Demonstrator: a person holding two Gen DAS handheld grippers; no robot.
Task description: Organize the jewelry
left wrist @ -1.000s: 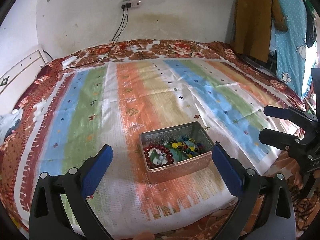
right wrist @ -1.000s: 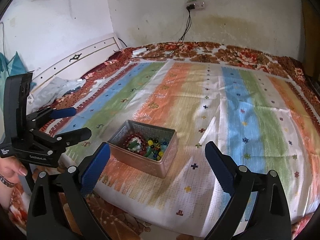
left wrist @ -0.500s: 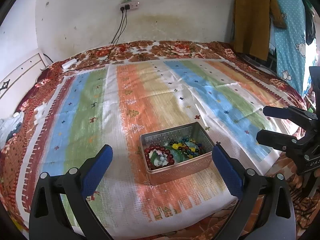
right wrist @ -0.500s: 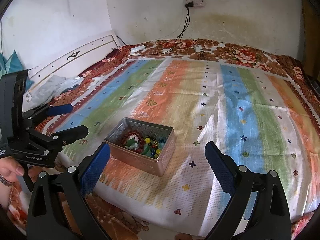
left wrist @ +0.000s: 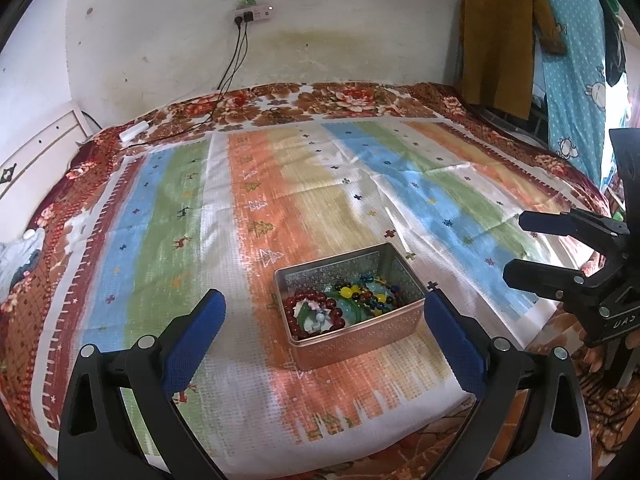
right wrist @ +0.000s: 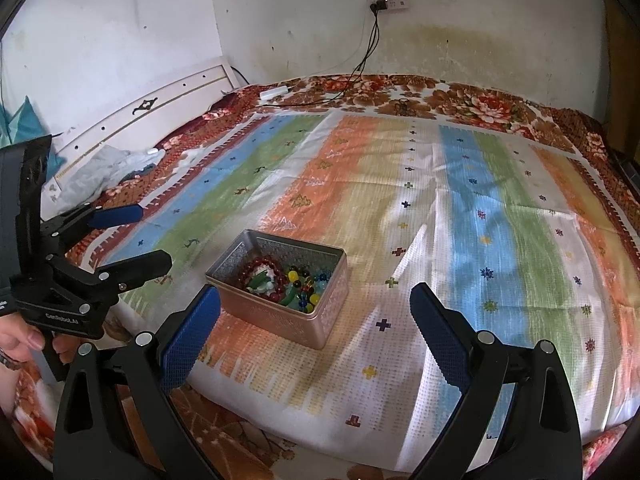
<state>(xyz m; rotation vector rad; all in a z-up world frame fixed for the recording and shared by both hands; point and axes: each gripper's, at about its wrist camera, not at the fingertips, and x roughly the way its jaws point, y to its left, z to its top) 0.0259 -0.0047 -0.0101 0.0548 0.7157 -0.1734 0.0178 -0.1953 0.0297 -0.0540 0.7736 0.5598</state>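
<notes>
From the left wrist camera, the left gripper (left wrist: 322, 312) hangs above the near edge of the bed with its blue-padded jaws spread wide and nothing between them; just beyond the pads, on an orange band of the striped cloth (left wrist: 168, 216), sits an open metal tin (left wrist: 360, 338), closer to the right pad than the left but touching neither; inside it a dark red bead bracelet (left wrist: 298, 314) lies at the left end around a pale green and white piece, and a heap of yellow, green and dark beads (left wrist: 366, 294) fills the right end, though the strands are too tangled to tell one from another; the right gripper (left wrist: 524, 246) shows at the right edge, its black fingers parted and empty, well apart from the tin; a power strip (left wrist: 254, 14) is fixed to the wall beyond. From the right wrist camera, the right gripper (right wrist: 316, 308) likewise stands wide open and holds nothing; the tin (right wrist: 280, 318) rests on the cloth (right wrist: 472, 200) ahead of its left pad, turned corner-on, with the red bracelet (right wrist: 252, 270) toward the far left and the mixed beads (right wrist: 304, 288) toward the near right corner; the left gripper (right wrist: 154, 236) reaches in from the left, jaws parted, short of the tin, with a hand (right wrist: 18, 340) gripping its handle at the frame edge; crumpled grey cloth (right wrist: 100, 170) lies by the white headboard (right wrist: 132, 120).
</notes>
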